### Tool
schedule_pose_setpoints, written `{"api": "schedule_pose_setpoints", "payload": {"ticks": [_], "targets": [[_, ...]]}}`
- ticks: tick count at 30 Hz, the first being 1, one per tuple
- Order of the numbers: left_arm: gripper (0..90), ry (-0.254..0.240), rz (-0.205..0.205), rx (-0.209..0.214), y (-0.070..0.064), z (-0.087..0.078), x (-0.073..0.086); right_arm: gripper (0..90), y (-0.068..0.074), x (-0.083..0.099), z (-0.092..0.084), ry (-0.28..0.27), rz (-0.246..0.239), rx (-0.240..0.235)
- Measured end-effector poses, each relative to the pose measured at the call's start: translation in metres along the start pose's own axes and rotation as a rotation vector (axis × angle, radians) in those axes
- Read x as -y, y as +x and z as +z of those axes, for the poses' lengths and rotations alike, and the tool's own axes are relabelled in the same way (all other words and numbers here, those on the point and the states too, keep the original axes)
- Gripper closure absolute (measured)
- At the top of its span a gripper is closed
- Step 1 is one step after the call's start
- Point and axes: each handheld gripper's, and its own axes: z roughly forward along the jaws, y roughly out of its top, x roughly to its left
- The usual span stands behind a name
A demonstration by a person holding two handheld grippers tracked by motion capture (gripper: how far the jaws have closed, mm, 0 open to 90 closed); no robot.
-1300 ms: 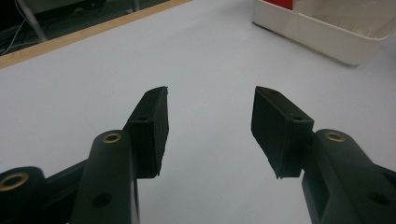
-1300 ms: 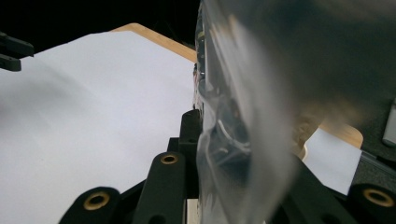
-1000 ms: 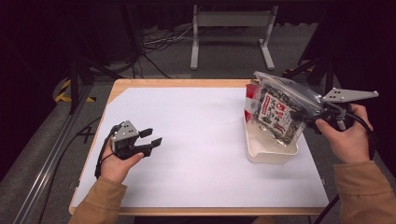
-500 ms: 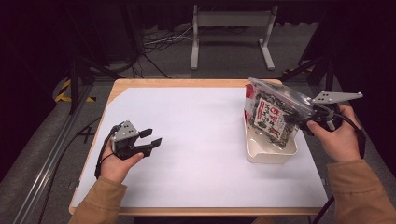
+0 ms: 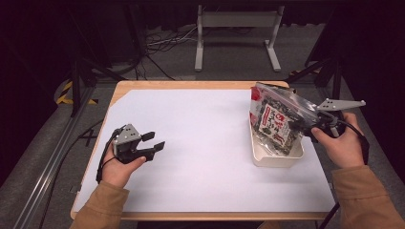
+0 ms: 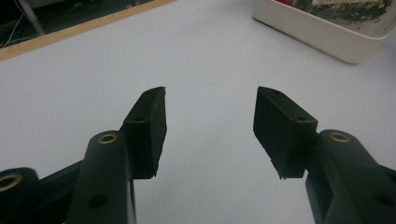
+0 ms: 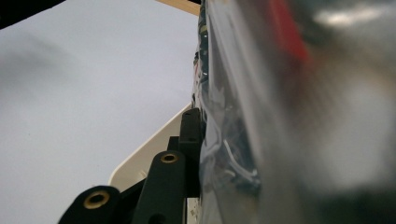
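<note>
At the right of the high view the right gripper (image 5: 319, 130) has its jaws pressed on a clear bag of dark snack pieces with a red and white label (image 5: 276, 121). The bag hangs tilted, its top corner toward the upper centre-right of the frame and its lower end inside the white tray (image 5: 274, 160) that sits on the white table (image 5: 200, 143). In the right gripper view the bag (image 7: 261, 116) crowds the right half of the picture, one black pad flat against its film; the other pad is hidden behind the bag, so the grip looks firm, though how much of the film it catches is hard to judge.

The step in hand seems to be setting the bag down into the tray. To do it well, the bag should go straight down along the tray's long axis, so its bottom edge lands flat on the floor, not on the rim. The bag should then lean over until most of it rests inside the walls, and only then should the jaws let go; a release while it stands tilted would likely let it flop over the near wall.

At the lower left of the high view the left gripper (image 5: 152, 143) rests low over the table, well apart from the tray. In the left gripper view its jaws stand partly open with nothing between them, and the tray (image 6: 327, 35) sits at the upper right. It could steady the tray's wall if the tray slides.
</note>
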Motion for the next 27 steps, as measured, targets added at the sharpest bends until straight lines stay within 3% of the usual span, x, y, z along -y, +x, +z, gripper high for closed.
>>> {"api": "schedule_pose_setpoints", "payload": {"ticks": [8,14,18,22,27], "targets": [[43.9,0.007,0.008,-0.006,0.0,0.0,0.001,75.7,-0.006,0.009,-0.001,-0.033,0.004,-0.004],[43.0,0.013,-0.005,-0.008,0.002,-0.002,0.008,70.2,-0.007,0.011,0.005,-0.051,-0.018,0.041],[42.8,0.02,-0.016,-0.007,0.002,-0.006,0.014,48.0,-0.005,0.009,0.005,-0.078,-0.033,0.078],[42.5,0.025,-0.023,-0.017,0.002,-0.011,0.019,33.1,0.0,0.013,0.001,-0.097,-0.056,0.11],[42.2,0.021,-0.029,-0.023,-0.001,-0.02,0.024,26.1,0.006,0.017,-0.008,-0.155,-0.034,0.103]]}}
